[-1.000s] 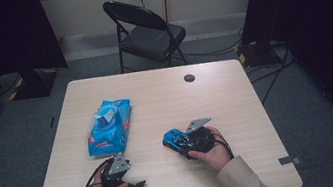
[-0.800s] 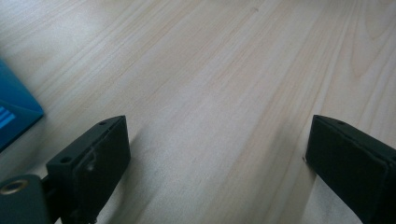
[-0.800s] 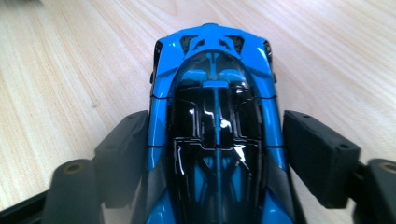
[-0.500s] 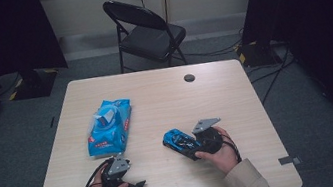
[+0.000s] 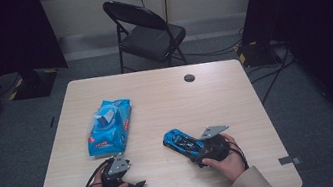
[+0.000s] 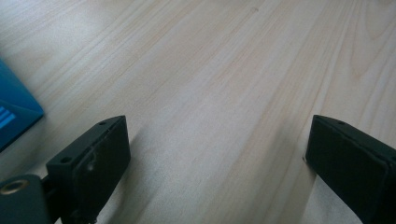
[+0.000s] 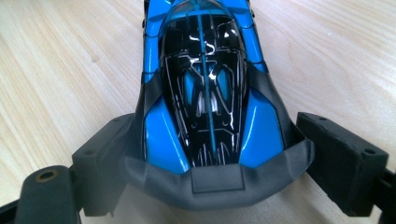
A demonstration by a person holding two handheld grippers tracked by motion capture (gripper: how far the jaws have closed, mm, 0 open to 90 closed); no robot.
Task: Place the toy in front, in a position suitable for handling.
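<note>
No print can be made out on the blue packet (image 5: 109, 127).

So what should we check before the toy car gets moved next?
1. Toy car sits between the jaws of the right hand-held gripper: ok.
2. Jaws pressing on the car: not ok; they have just been opening, and a gap shows at one jaw.
3. Car flat on the table, all wheels down: cannot tell, the wheels are hidden.
4. Left hand-held gripper open with nothing between its jaws: ok.
5. Blue packet lies apart from the car, out of the way: ok.
</note>
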